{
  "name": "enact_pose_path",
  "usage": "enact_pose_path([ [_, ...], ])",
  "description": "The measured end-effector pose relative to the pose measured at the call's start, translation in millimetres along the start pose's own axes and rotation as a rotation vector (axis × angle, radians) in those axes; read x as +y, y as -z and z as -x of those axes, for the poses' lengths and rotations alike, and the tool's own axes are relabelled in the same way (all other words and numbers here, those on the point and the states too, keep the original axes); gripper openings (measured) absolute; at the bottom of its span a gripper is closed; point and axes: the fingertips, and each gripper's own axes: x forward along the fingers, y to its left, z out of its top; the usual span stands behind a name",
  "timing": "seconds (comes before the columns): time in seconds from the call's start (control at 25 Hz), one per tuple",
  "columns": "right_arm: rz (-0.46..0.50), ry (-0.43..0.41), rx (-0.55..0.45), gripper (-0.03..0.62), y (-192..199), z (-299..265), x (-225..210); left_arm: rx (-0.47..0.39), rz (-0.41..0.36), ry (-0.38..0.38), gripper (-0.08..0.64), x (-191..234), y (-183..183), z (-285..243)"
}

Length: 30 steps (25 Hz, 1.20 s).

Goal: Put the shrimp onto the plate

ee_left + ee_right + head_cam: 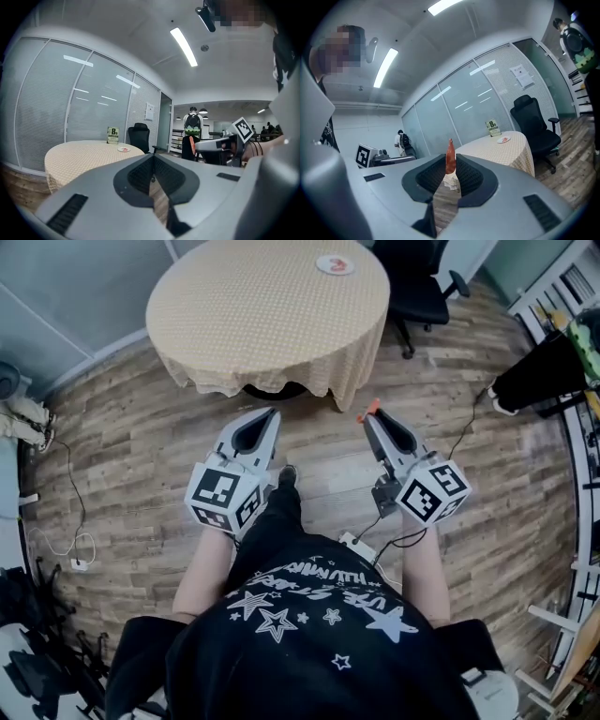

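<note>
A white plate (pixel 336 264) with something red on it sits at the far edge of a round table (pixel 267 310) covered in beige cloth. It shows small in the left gripper view as the plate (pixel 123 149) and in the right gripper view as the plate (pixel 504 139). My right gripper (pixel 368 415) is shut on an orange-red shrimp (pixel 450 157), whose tip (pixel 370 409) sticks out past the jaws. My left gripper (pixel 271 412) is shut with nothing in it. Both hang over the wooden floor, short of the table's near edge.
A black office chair (pixel 424 289) stands right of the table. Cables and a power strip (pixel 357 547) lie on the floor by my feet. A small sign (pixel 112 135) stands on the table. A person with a backpack (pixel 192 124) stands far off. Shelving (pixel 581 437) lines the right side.
</note>
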Motion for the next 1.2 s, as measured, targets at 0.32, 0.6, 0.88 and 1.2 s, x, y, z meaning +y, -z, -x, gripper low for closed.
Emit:
enact_pose_path([
  [0.32,-0.012,0.044,0.034,0.075,-13.3,-67.9,-38.8,0.003,0.033,0.025,0.008,60.9,-3.7,-57.1],
  [0.6,-0.029,0.086,0.028,0.075,-35.9,-122.5,-73.7,0.008,0.029,0.04,0.008,112.1,-19.1,-103.1],
  [0.88,-0.054,0.128,0.047,0.075,-47.1,-172.9,-105.4,0.026,0.051,0.087,0.008,155.5,-29.2,-150.3],
  [1.2,-0.057,0.168,0.034,0.075,-64.4,-219.4,-132.3,0.034,0.04,0.14,0.008,193.9,-37.2,-196.1],
])
